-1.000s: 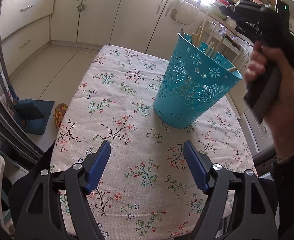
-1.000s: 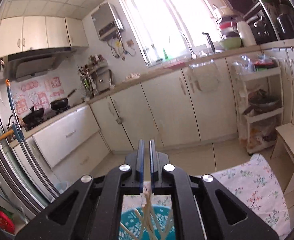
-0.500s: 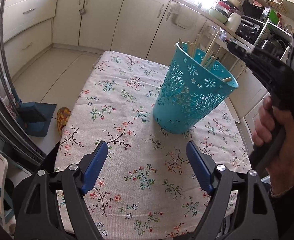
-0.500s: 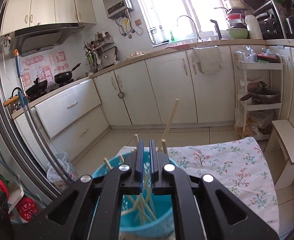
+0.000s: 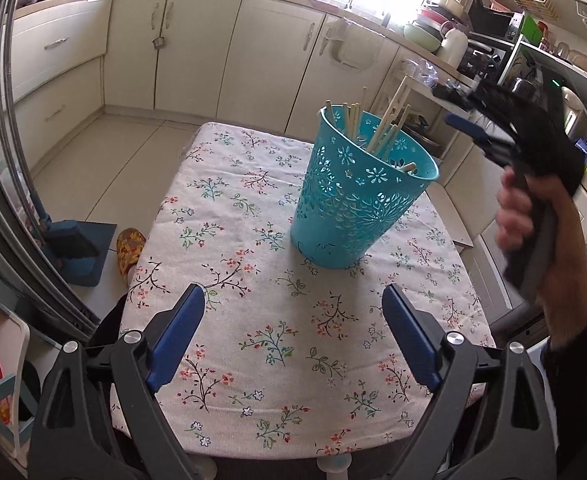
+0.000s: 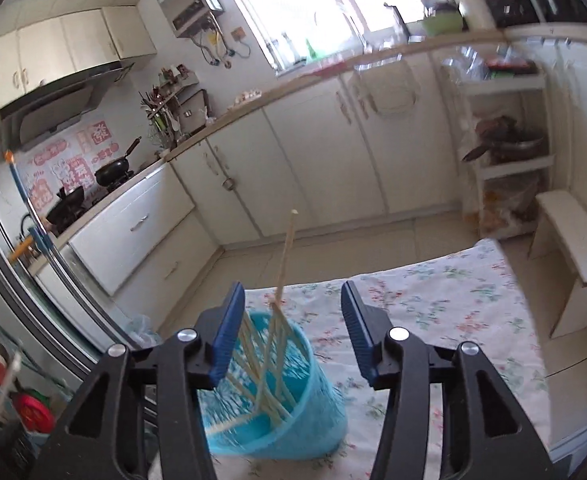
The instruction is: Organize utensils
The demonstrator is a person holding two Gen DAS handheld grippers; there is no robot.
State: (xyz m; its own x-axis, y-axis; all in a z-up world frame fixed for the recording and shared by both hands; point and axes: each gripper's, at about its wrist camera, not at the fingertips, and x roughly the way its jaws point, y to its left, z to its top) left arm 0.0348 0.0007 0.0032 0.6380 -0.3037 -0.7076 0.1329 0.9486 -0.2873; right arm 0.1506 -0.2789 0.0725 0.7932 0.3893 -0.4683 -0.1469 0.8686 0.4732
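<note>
Half a second ago the right gripper [image 6: 291,326] had its fingers pressed together above the teal basket [image 5: 359,196]; now they stand spread apart with nothing between them, and one chopstick [image 6: 285,258] rises out of the basket in the gap beyond them, apparently just let go. The left gripper [image 5: 293,336] has barely shifted: it hovers low over the floral tabletop [image 5: 253,320], fingers released and wide, holding nothing. The basket stands upright toward the far right of the tabletop, with the chopsticks [image 5: 385,130] leaning inside it, their tips above the rim. The step in hand looks like dropping a stick into the basket; no loose utensil lies on the visible cloth, so the next move would call for lifting the right gripper clear without knocking the tall stick. The right wrist view is smeared by motion, so the sticks cannot be counted, the basket's foot is cut off there, and the near tabletop edge hides behind the left gripper.
</note>
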